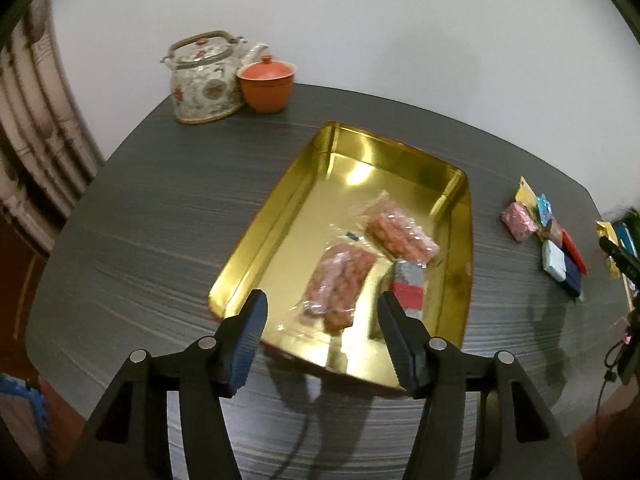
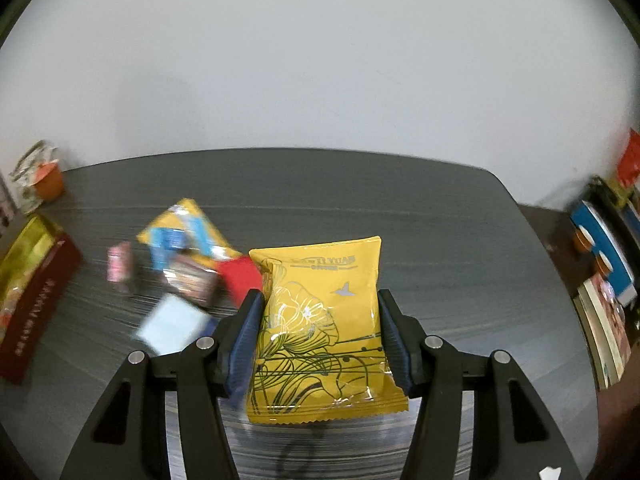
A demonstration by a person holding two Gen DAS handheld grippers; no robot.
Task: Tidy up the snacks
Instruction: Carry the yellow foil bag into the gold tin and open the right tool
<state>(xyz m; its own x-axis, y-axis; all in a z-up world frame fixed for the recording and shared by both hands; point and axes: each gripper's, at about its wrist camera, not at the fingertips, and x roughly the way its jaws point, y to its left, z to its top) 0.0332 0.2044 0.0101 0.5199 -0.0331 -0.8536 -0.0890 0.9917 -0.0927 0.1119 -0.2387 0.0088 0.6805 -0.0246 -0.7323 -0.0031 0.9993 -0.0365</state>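
Behind the dark table (image 1: 152,208) stood a plain wall; left gripper (image 1: 320,340) hung empty with jaws apart over the gold tray (image 1: 256,240), right gripper (image 2: 320,340) clamped a yellow packet (image 2: 320,320), probably going into the tray next.

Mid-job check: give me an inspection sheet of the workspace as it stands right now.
Surface: dark grey table.
Job's things: gold tray holds two clear snack packs and a red-grey packet; loose snacks lie right of it.
Clutter: teapot, orange lidded cup.
Tongs: left tongs open, empty, above the tray's near end; right tongs shut on yellow packet.
Cables: thin cable at the right table edge.
Surroundings: white wall; books on the right.
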